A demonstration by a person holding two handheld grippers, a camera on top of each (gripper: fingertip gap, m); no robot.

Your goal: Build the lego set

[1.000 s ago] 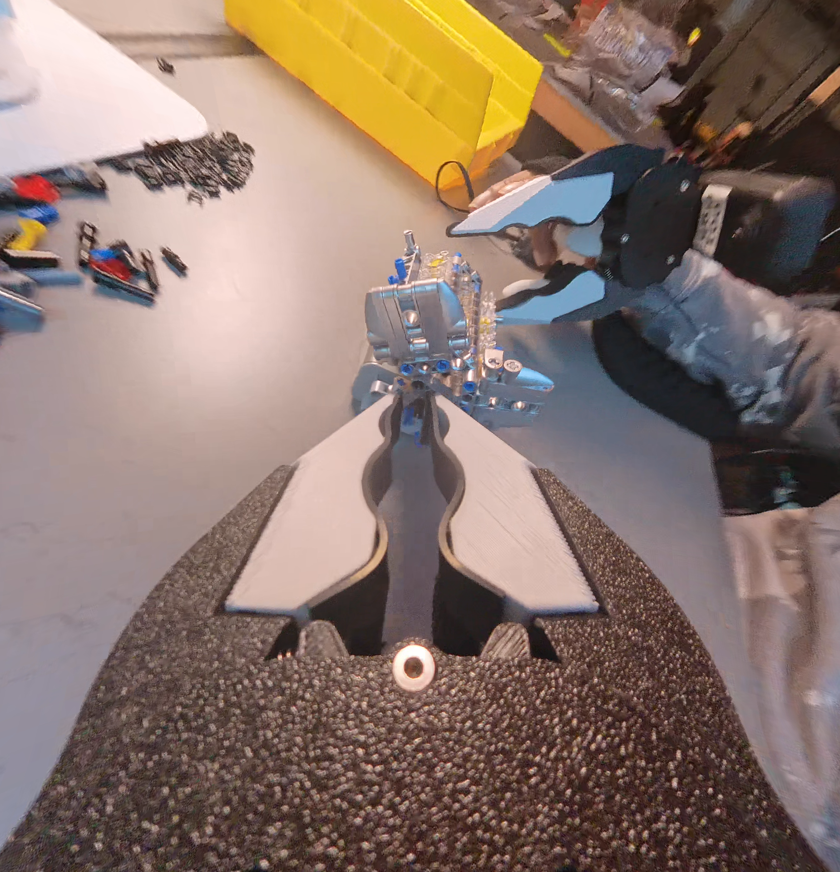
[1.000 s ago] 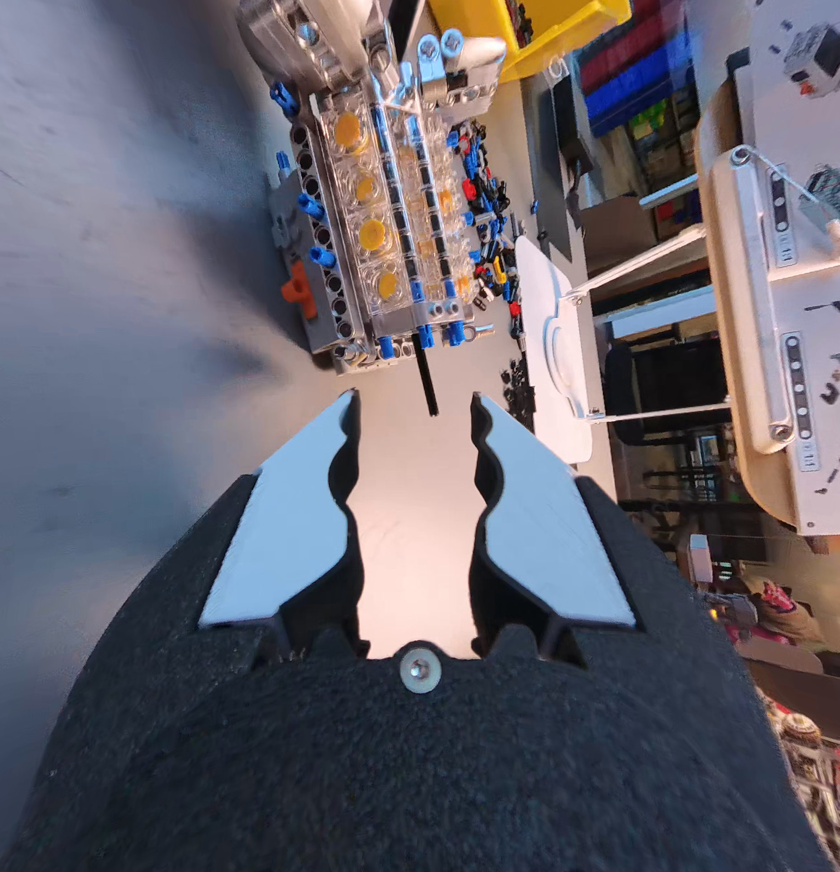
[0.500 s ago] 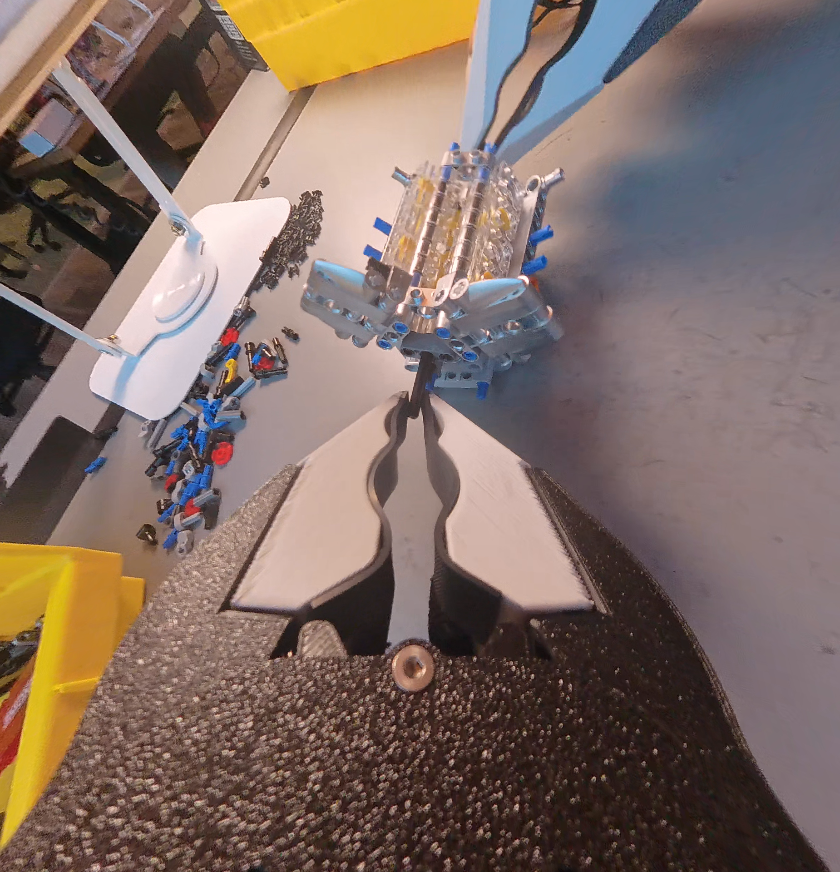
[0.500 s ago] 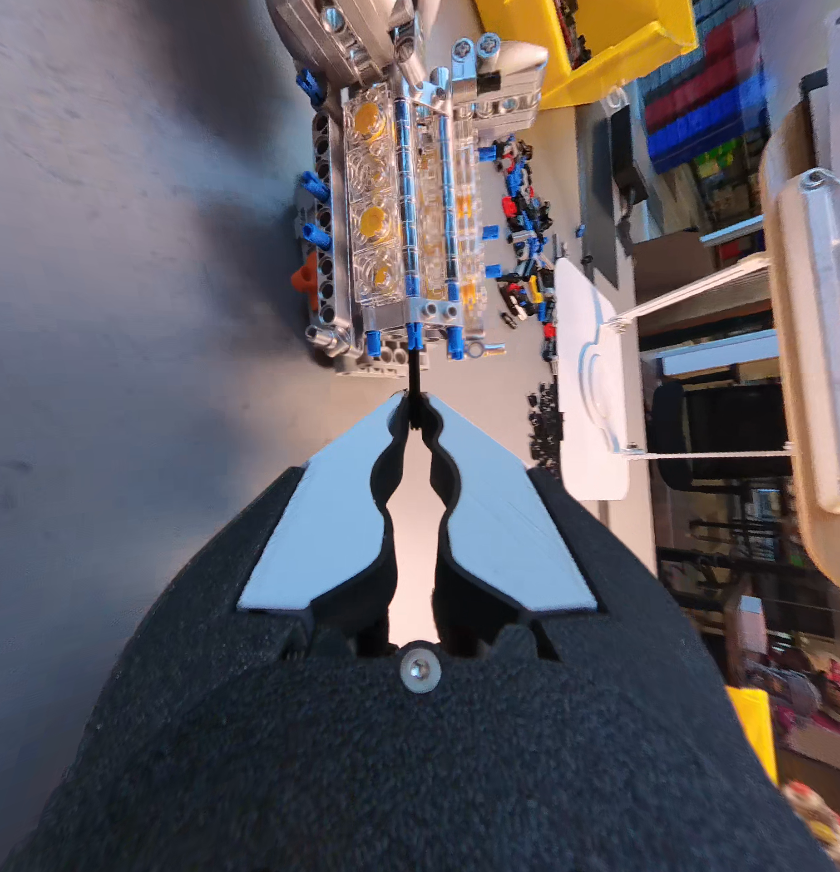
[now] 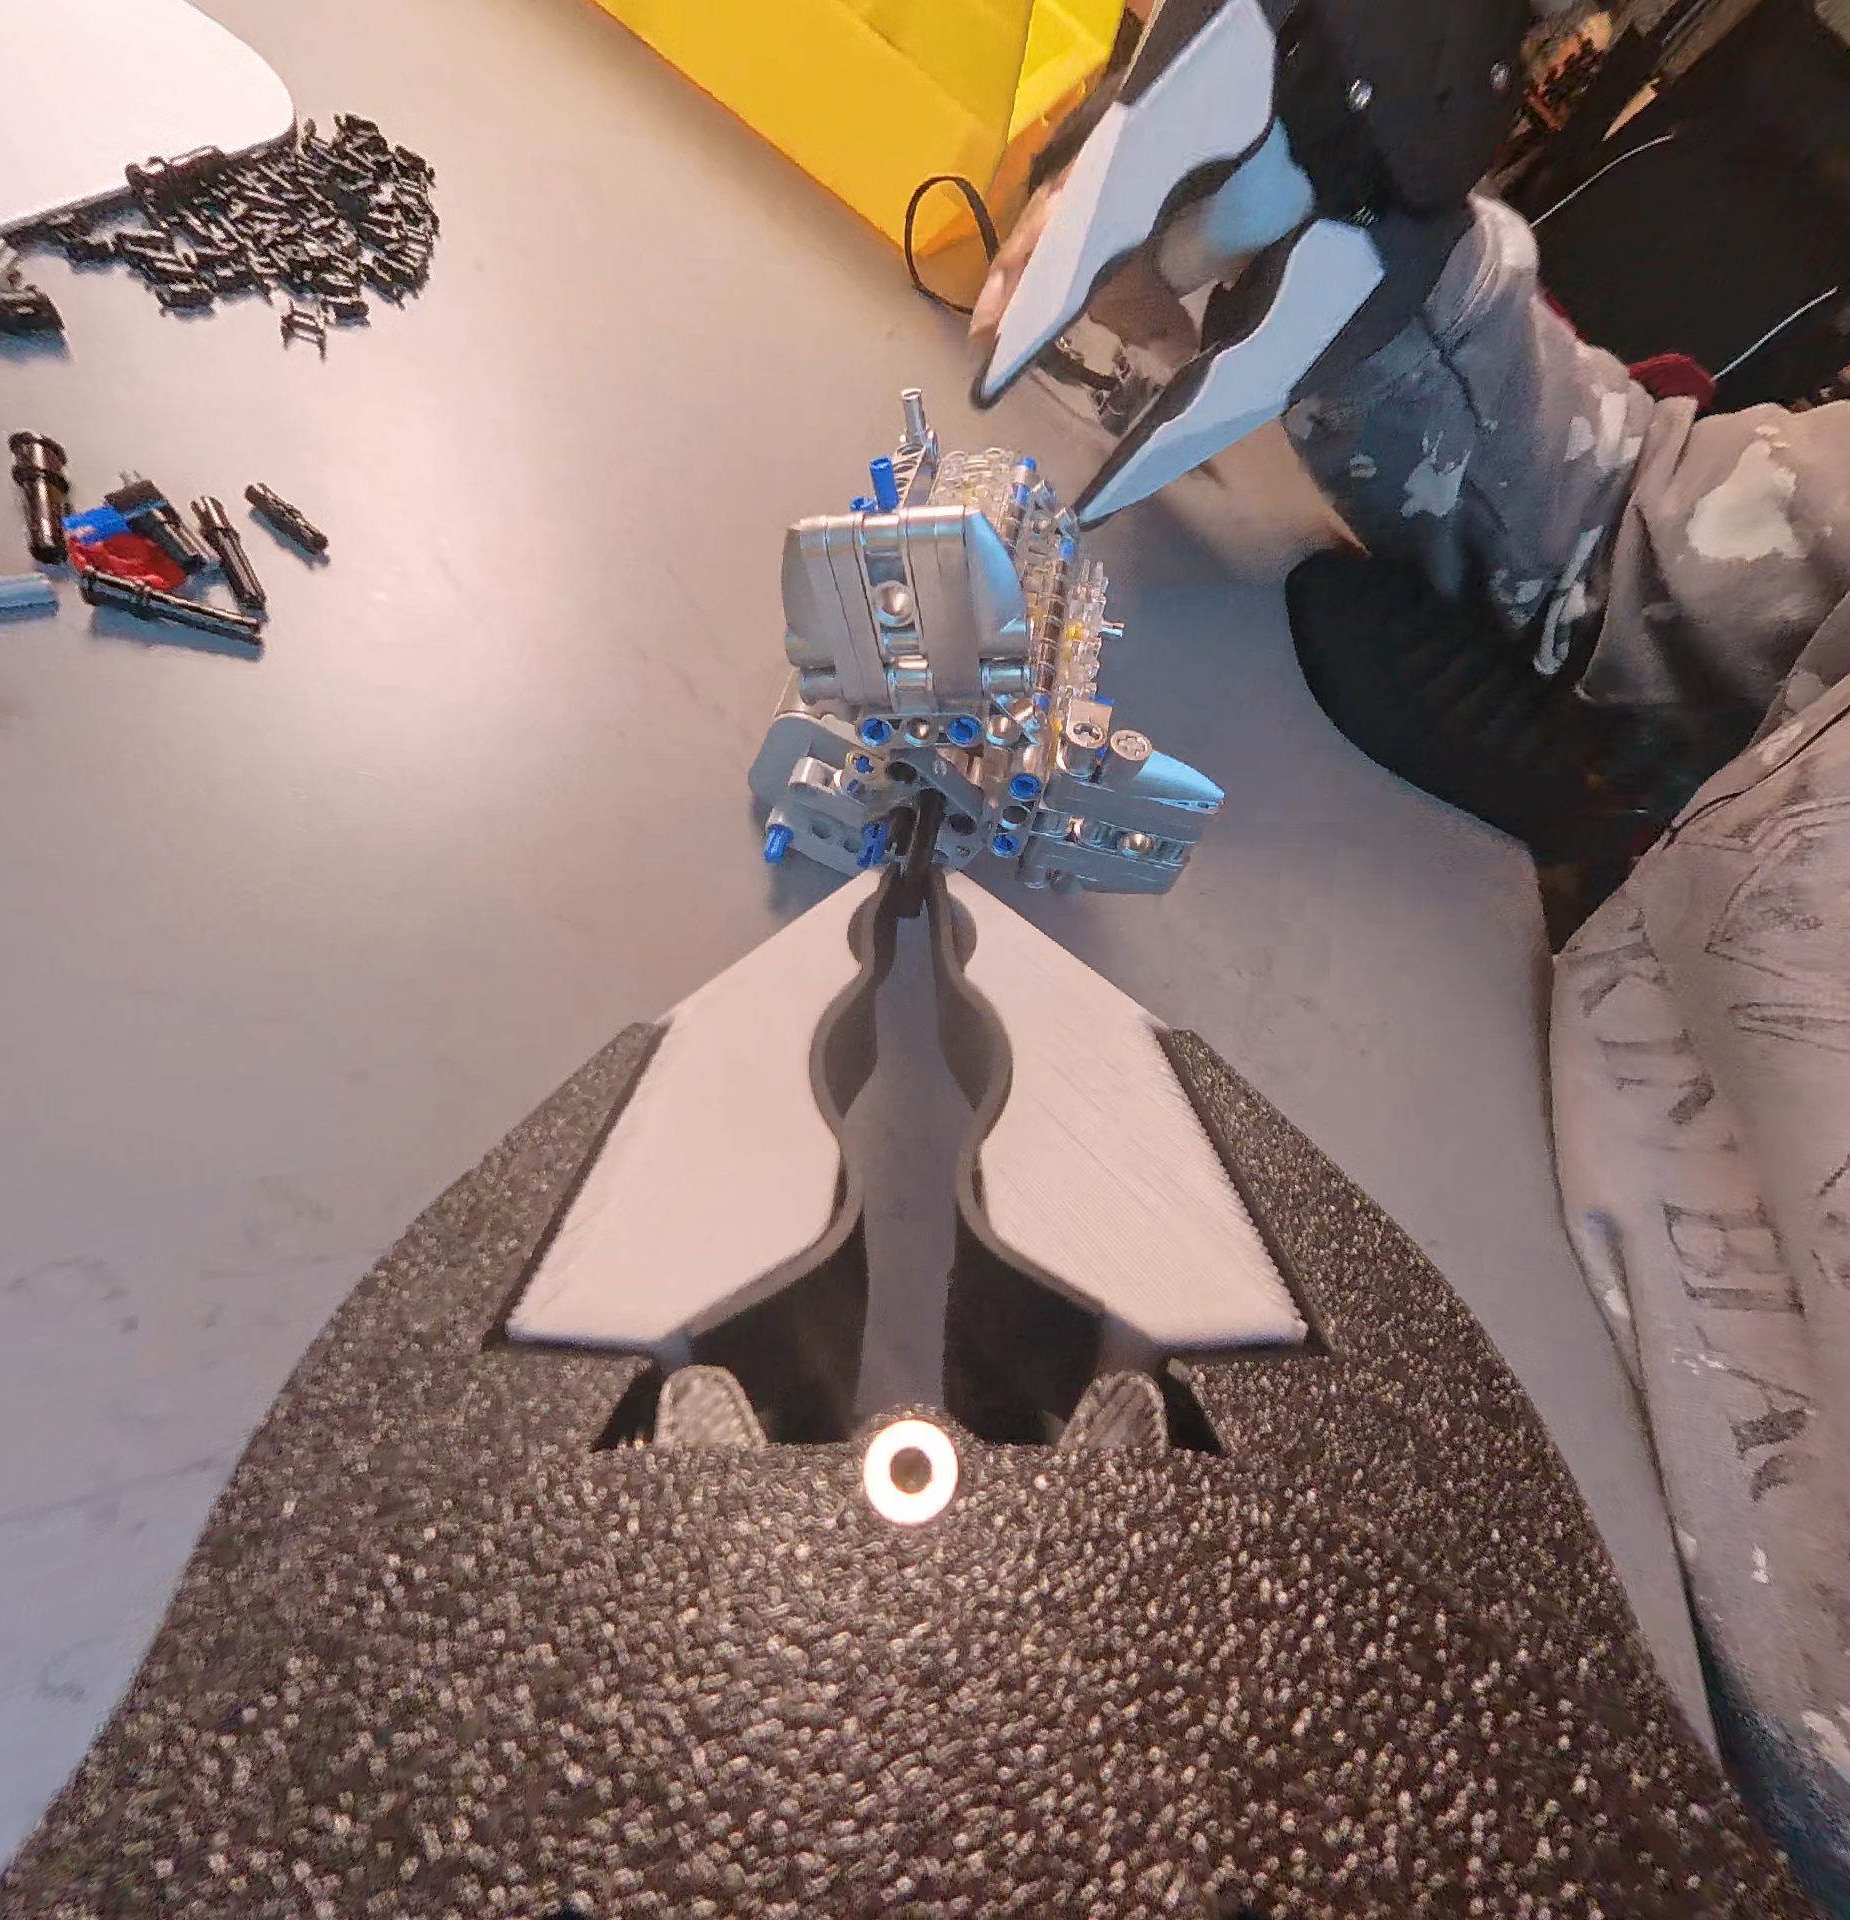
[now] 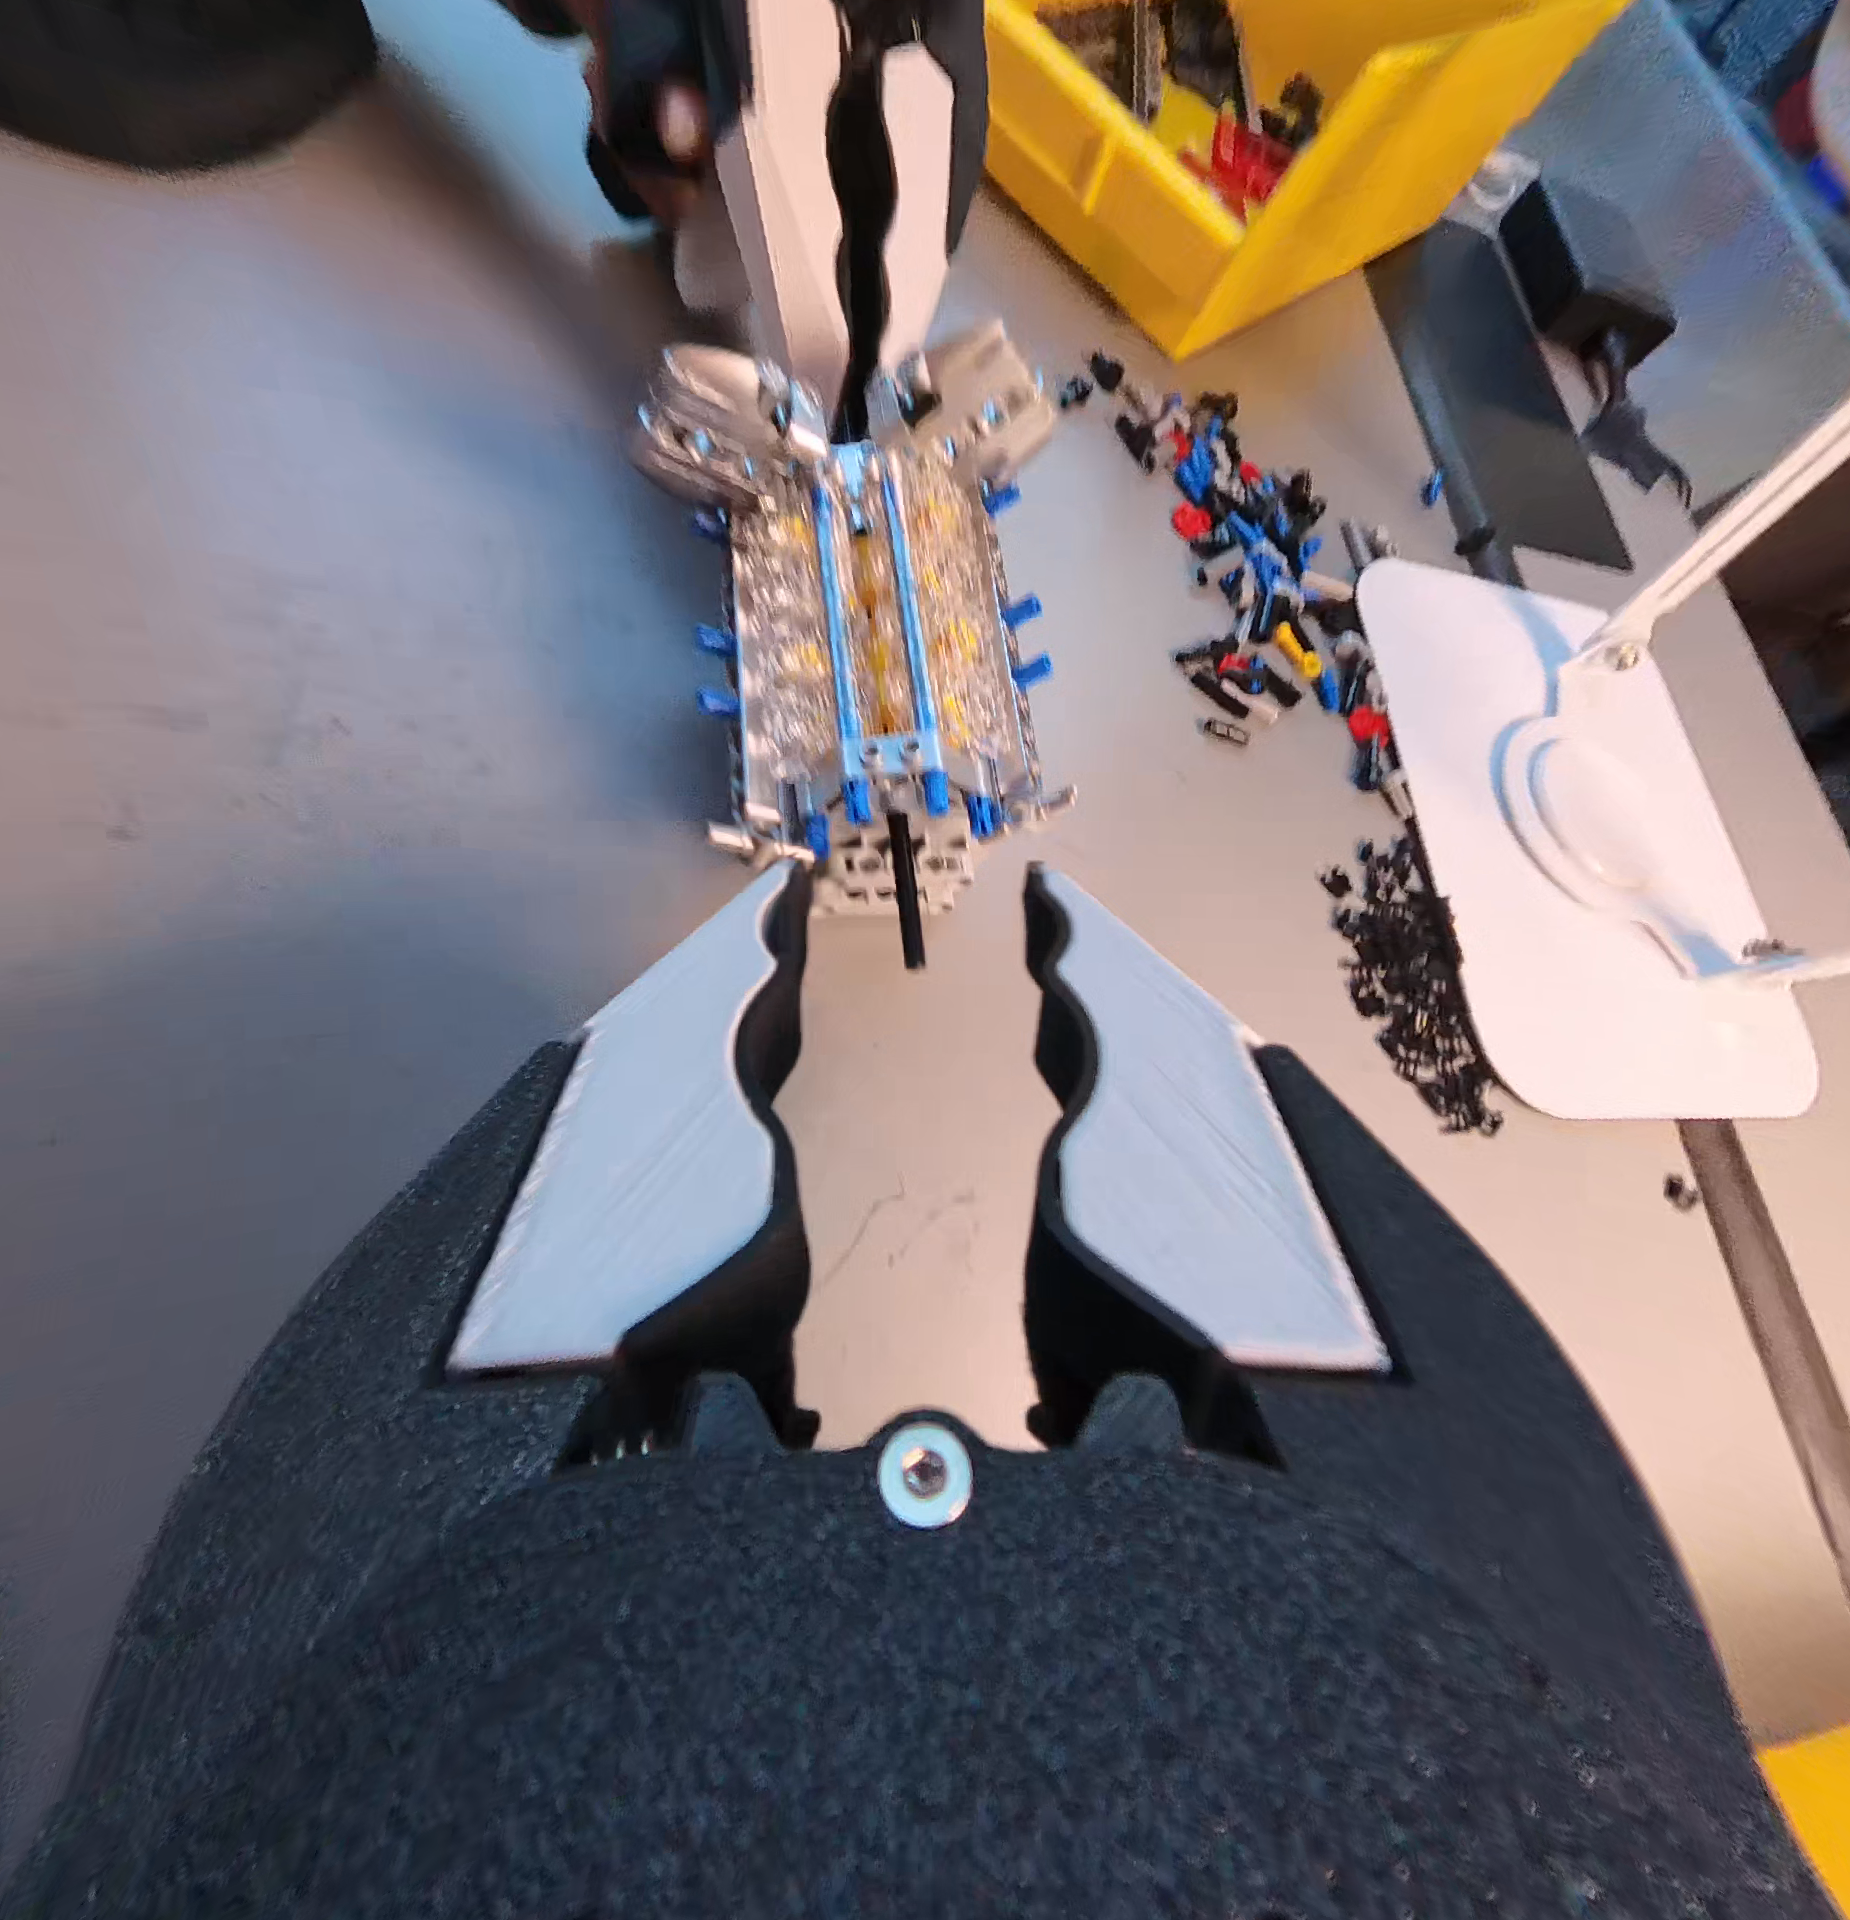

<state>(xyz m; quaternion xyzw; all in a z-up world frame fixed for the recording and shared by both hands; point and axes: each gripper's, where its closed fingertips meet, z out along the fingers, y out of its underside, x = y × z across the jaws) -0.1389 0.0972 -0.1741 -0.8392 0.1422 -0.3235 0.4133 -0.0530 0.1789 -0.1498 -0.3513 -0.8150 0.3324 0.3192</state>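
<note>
The left tool [image 5: 910, 894] is clamped on the black axle [image 5: 908, 847] projecting from the brick-built engine model [image 5: 952, 675]; opposite, the right tool [image 6: 913, 883] stands spread, empty, fingers flanking the model's other axle [image 6: 908, 899].

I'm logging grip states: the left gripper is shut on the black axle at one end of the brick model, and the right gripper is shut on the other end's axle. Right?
Not quite. The right gripper has its jaws open around that black axle, as the right wrist view shows. The left gripper is indeed shut on its axle of the brick model.
</note>
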